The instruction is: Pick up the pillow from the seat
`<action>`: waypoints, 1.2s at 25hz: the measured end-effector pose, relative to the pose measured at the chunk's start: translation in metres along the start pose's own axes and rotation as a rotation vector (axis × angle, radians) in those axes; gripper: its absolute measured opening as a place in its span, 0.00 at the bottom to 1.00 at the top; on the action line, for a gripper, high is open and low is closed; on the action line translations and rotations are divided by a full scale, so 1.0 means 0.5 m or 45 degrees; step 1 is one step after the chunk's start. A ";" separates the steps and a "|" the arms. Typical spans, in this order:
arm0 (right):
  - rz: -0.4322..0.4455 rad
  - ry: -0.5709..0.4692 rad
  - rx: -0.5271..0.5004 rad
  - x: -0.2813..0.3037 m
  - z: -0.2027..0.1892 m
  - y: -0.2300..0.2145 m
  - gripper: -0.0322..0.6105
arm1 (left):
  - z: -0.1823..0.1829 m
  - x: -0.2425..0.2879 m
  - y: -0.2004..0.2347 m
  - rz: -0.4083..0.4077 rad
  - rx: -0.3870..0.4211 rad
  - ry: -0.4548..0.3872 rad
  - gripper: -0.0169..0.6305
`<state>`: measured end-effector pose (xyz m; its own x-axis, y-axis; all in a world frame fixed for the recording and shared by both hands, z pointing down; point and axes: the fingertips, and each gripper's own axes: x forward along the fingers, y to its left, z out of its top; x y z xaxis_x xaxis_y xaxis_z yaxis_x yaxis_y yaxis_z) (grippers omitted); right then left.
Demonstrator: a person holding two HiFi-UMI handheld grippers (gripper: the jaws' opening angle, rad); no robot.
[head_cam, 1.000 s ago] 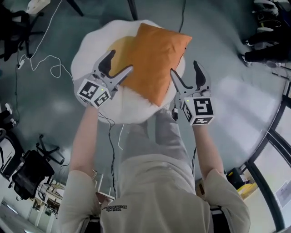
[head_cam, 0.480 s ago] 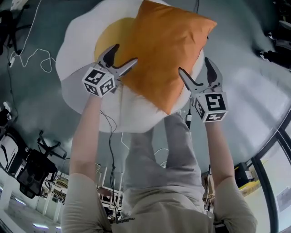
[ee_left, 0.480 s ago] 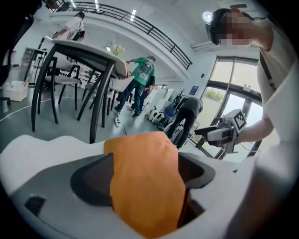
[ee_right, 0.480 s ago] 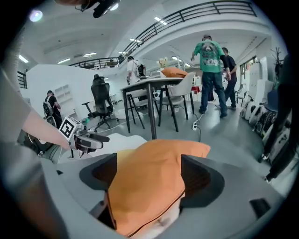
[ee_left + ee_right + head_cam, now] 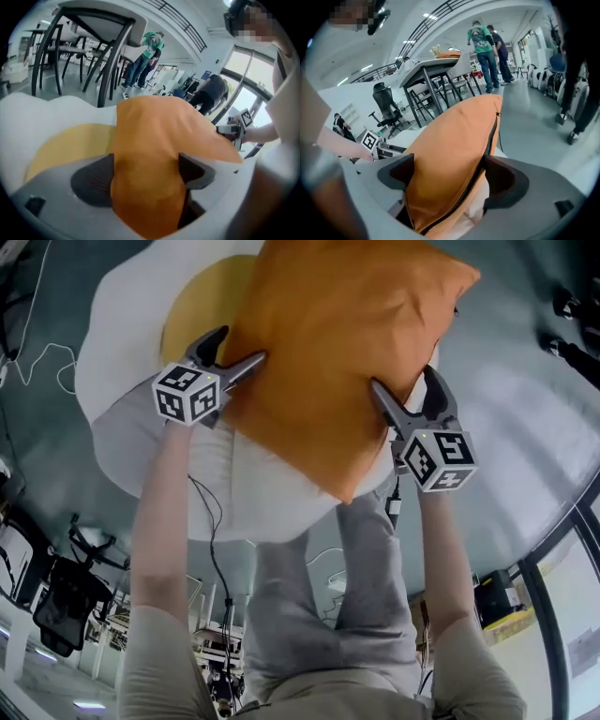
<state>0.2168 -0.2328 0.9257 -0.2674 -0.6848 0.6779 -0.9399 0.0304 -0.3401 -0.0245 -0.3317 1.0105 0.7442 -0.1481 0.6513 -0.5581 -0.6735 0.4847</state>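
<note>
An orange pillow [image 5: 347,343] lies on a round seat cushion shaped like a fried egg [image 5: 122,324], white with a yellow middle. My left gripper [image 5: 239,345] is at the pillow's left edge and my right gripper [image 5: 403,381] at its right edge. In the left gripper view the pillow [image 5: 154,154] fills the gap between wide-spread jaws. In the right gripper view the zippered edge of the pillow [image 5: 450,159] sits between the jaws, which are opening. Neither pair of pads visibly squeezes the fabric.
A white cable [image 5: 37,362] trails on the grey floor left of the seat. A black office chair [image 5: 56,596] stands at the lower left, a window frame [image 5: 562,596] at the right. People [image 5: 480,51] and tables with chairs [image 5: 426,79] stand farther back.
The view has closed in on the seat. Both grippers have pushed forward onto the pillow's edges, and their jaws have spread wider around it.
</note>
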 end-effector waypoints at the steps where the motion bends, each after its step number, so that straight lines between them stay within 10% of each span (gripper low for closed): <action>1: -0.002 -0.008 0.036 0.008 -0.010 -0.004 0.77 | -0.016 0.013 0.005 -0.014 -0.050 0.010 0.65; 8: 0.039 0.055 0.224 0.071 -0.074 -0.037 0.76 | -0.051 0.077 -0.006 -0.057 -0.132 0.088 0.55; 16: 0.078 -0.064 0.068 0.078 -0.027 0.036 0.30 | -0.022 0.058 -0.019 -0.024 -0.018 0.088 0.08; 23: 0.115 -0.198 -0.083 -0.024 0.035 0.110 0.25 | 0.001 -0.020 -0.090 0.016 0.005 0.035 0.05; 30: 0.162 -0.382 -0.253 -0.198 0.207 0.203 0.26 | 0.164 -0.200 -0.218 0.108 0.257 -0.097 0.05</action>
<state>0.1700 -0.2372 0.7568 -0.3382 -0.8484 0.4074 -0.9340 0.2494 -0.2559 -0.0080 -0.3028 0.8447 0.7277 -0.2594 0.6349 -0.5409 -0.7862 0.2988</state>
